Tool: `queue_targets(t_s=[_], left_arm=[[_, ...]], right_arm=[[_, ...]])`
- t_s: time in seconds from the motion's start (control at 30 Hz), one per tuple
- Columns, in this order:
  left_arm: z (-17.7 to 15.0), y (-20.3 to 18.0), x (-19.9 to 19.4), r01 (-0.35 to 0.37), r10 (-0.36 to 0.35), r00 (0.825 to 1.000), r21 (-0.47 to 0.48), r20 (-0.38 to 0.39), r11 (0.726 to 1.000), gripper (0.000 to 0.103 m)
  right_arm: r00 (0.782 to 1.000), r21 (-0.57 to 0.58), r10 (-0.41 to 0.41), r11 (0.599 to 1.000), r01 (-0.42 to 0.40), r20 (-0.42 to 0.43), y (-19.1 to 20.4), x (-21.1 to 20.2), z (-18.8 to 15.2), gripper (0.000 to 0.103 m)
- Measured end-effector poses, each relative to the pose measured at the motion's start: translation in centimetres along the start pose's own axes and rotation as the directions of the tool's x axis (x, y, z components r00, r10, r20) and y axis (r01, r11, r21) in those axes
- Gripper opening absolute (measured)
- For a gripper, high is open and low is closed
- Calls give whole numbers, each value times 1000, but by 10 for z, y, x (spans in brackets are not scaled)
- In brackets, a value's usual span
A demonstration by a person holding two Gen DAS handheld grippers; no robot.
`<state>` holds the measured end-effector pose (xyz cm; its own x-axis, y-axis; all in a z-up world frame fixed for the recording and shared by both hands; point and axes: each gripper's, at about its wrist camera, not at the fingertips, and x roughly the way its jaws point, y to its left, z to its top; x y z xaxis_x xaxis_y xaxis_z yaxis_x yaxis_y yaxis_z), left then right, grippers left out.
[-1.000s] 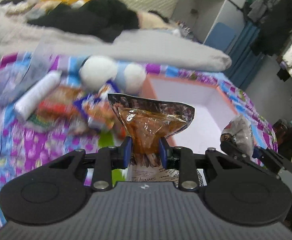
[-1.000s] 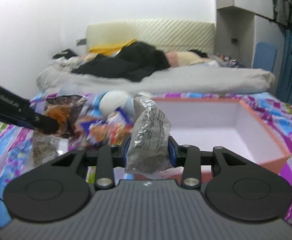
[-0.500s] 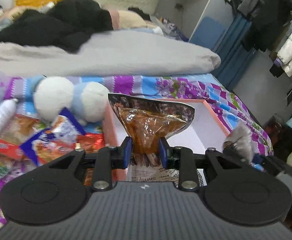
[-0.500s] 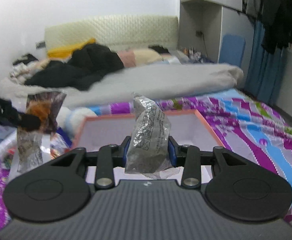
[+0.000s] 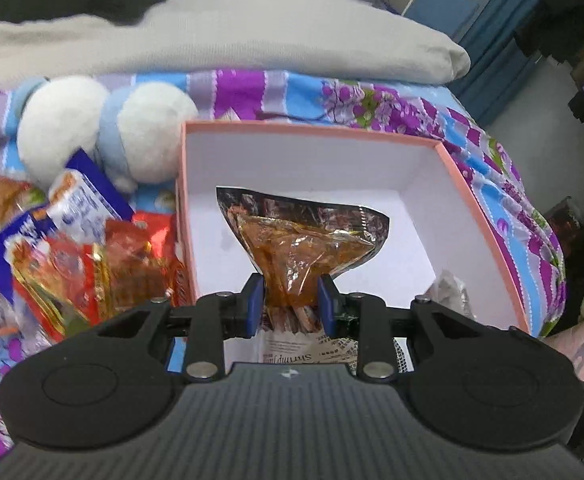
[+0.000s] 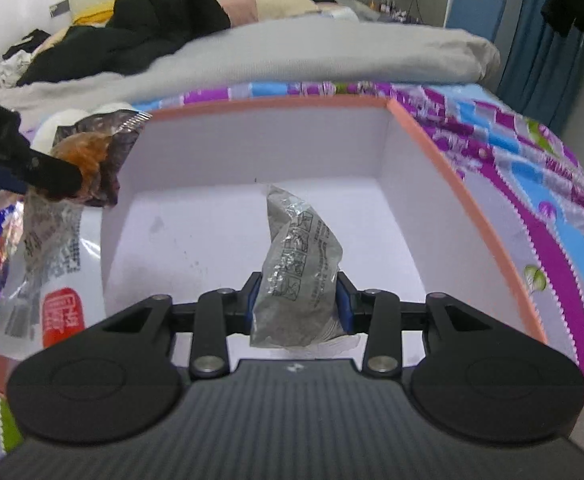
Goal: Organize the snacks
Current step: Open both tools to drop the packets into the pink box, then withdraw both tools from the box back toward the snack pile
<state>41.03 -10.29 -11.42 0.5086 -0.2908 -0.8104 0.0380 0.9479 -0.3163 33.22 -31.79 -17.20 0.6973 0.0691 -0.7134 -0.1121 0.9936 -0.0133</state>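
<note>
A pink-rimmed box (image 5: pixel 479 208) with a white inside lies on the patterned bedspread. My left gripper (image 5: pixel 291 305) is shut on an orange-brown clear snack packet (image 5: pixel 303 240), held over the box's near left part. My right gripper (image 6: pixel 297 309) is shut on a crinkled silver snack packet (image 6: pixel 295 256), held over the middle of the same box (image 6: pixel 463 184). In the right wrist view the left gripper (image 6: pixel 58 184) and its orange packet (image 6: pixel 88 152) hang at the box's left wall. The silver packet (image 5: pixel 451 292) shows at the box's right side in the left wrist view.
A heap of red, blue and orange snack packets (image 5: pixel 76 248) lies left of the box. A white and pale blue plush toy (image 5: pixel 104 136) sits behind them. A grey duvet (image 5: pixel 252 32) and dark clothes (image 6: pixel 152 20) cover the far bed. The bed's edge drops off at right.
Both grippers have moved right from the snack heap to over the box and tipped downward, each still holding its packet. The box now fills both views.
</note>
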Motion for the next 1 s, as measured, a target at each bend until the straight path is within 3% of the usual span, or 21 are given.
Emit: queue_targets(t_s=[0.03,0.07,0.1,0.17,0.47,1.0], left_arm=[[-1,-1,1,1,-1,1000,8,-2,1000,36],[-1,-2,2,-4,4,1000,16,-3,1000,45],[0,-2,2,-8,8,1000,18,-10,1000,58],[0,-2,-3,-2,2,1000,23,8,1000,64],[-11,0,-54,19,-27,993,67,116,998,64],[-85,18,-153,-14,-33,941,135,337,991,64]], right_arm=[[1000,-2,-2,1000,2,-4,0,1,-1,42],[1000,4,1,1000,-1,-2,0,2,-2,43],[1000,13,6,1000,-6,-5,-1,2,-2,52],[1000,19,9,1000,-9,0,-2,2,-1,64],[995,37,32,999,-35,90,0,-28,3,64],[955,23,87,995,-97,285,47,-112,-20,64]])
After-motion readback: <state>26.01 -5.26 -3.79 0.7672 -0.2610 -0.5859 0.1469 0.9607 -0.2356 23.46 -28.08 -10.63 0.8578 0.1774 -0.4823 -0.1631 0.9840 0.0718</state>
